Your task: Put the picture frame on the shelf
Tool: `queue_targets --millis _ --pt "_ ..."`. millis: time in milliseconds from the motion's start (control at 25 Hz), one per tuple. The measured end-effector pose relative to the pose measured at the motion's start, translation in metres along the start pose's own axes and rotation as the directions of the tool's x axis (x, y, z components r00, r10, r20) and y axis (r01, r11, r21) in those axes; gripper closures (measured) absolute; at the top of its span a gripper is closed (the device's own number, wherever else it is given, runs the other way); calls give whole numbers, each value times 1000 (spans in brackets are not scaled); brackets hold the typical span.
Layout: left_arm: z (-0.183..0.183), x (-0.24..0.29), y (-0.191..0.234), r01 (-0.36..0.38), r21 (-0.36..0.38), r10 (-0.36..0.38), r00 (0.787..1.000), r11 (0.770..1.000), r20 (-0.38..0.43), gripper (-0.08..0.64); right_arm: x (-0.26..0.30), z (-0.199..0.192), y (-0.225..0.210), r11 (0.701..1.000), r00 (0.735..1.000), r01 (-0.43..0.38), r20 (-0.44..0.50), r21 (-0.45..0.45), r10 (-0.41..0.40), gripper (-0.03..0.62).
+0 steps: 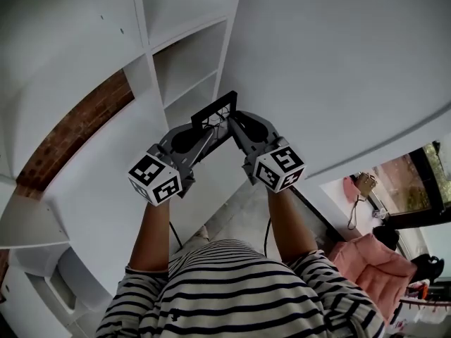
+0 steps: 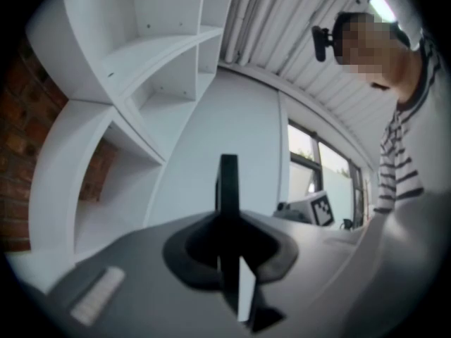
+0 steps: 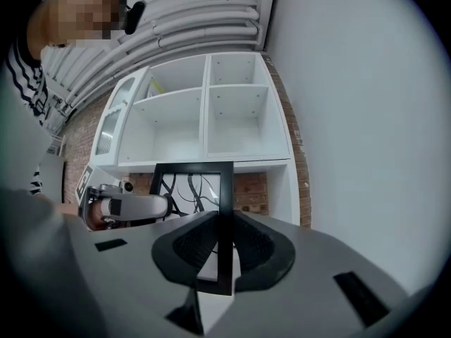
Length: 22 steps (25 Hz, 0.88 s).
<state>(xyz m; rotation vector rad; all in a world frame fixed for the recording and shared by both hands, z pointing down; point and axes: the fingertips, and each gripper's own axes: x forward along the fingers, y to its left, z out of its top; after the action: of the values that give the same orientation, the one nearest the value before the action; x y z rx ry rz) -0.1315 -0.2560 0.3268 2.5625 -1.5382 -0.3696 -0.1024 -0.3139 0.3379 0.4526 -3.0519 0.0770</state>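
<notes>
A black picture frame (image 1: 215, 113) with a line drawing in it hangs in the air between my two grippers. My left gripper (image 1: 206, 131) is shut on its left side, which the left gripper view shows edge-on as a dark bar (image 2: 227, 182) between the jaws. My right gripper (image 1: 235, 123) is shut on the frame's right bar (image 3: 225, 217). Beyond the frame stands the white shelf (image 3: 206, 118) with several open compartments, all bare. In the head view the shelf (image 1: 189, 56) runs up and to the left of the frame.
A brick wall (image 1: 72, 127) shows behind the shelf unit, and a plain white wall (image 1: 338, 62) runs along the right. A pink armchair (image 1: 371, 259) and a small hanging bag (image 1: 364, 183) are at the lower right, by a window.
</notes>
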Motion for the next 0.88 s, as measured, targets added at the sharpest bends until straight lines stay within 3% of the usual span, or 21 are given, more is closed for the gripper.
queue_targets --millis 200,480,880 --pt "21 -13 -21 1 6 -1 1000 1000 18 518 -12 24 19 998 998 -60 -8 -30 60 529" --pt "16 -6 14 -104 16 104 995 994 12 518 27 13 4 986 985 -169 -33 -5 168 531" --pt "16 34 71 -309 25 307 950 951 58 518 86 11 -46 945 945 -327 -17 13 327 531"
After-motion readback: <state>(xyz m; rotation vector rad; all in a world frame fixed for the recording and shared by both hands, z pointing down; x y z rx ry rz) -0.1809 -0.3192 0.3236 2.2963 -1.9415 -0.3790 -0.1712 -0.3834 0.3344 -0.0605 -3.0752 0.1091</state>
